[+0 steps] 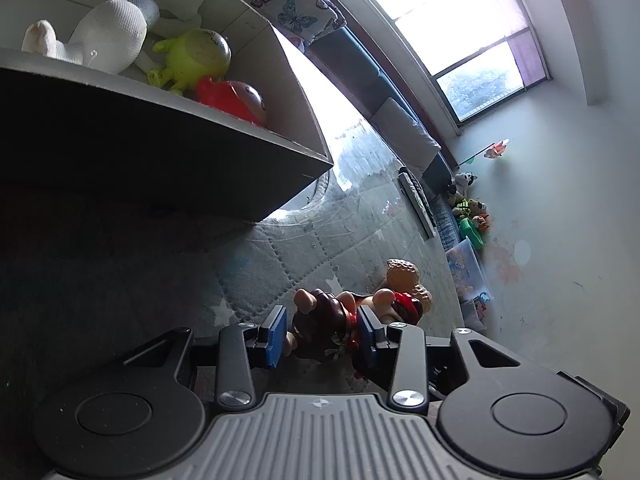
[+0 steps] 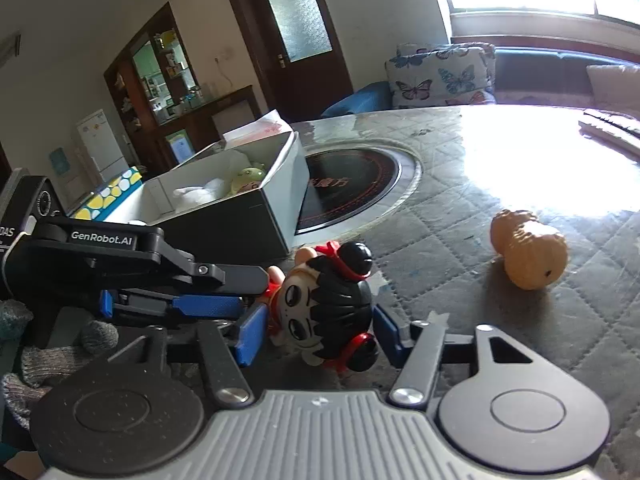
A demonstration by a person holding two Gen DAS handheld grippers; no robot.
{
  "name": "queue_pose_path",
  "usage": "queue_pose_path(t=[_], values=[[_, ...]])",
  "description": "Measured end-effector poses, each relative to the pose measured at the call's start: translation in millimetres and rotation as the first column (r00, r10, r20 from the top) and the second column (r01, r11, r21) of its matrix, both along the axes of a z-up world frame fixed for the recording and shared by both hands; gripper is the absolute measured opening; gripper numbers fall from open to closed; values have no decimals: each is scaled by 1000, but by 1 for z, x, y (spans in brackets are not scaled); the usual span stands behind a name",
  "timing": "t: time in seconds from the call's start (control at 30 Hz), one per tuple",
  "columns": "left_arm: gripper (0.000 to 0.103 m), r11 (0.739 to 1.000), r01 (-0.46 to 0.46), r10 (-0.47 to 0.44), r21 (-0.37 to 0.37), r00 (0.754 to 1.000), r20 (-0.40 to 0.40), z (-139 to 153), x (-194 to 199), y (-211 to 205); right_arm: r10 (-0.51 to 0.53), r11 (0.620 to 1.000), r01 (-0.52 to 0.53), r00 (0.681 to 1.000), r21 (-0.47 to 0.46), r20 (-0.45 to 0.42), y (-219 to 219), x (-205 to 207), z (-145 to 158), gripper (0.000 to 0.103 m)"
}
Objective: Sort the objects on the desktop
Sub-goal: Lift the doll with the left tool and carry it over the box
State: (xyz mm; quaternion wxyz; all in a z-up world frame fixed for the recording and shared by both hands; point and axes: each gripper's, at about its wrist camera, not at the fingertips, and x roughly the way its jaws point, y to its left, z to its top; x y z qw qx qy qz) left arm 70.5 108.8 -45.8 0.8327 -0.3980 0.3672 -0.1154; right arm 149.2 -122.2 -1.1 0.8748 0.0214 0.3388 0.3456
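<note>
**Doll Flanked by Both Hand-Held Grippers on the Table**

A cartoon doll (image 2: 324, 300) with black hair and red ribbons was seen lying on its side on the quilted table (image 2: 520, 340), just in front of an open cardboard box (image 2: 256, 216). The left hand-held gripper (image 1: 322, 330) was held wide apart around the doll's body, its blue pads (image 1: 278, 336) not seen to press on it. The right hand-held gripper (image 2: 316, 330) was placed around the doll's head; whether its pads were pressed on the head could not be told. A peanut-shaped toy (image 2: 530, 250) was seen lying apart to the right. Inside the box, a white plush rabbit (image 1: 108, 32), a green figure (image 1: 192, 58) and a red toy (image 1: 232, 96) were visible.
</note>
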Motion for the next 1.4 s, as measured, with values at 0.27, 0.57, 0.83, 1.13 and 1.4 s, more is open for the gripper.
queue_pose_path(t=[0.27,0.57,0.83,1.13,1.4], values=[[32,1000,-3,3,7,999,40,20,-11,5,22,999,-20,998,-27,56,10,-11,17,53],[32,992,-124,120,16,978,169,70,-26,49,116,993,-116,973,-9,198,57,-3,63,53],[32,966,-258,259,-24,957,128,72,-16,105,241,971,-236,948,-48,207,129,37,77,53],[32,950,-313,313,-8,950,1,45,3,135,309,950,-308,951,-47,28,172,75,53,53],[31,946,-312,317,85,947,-55,40,15,137,348,930,-351,936,-107,-49,194,84,36,53]])
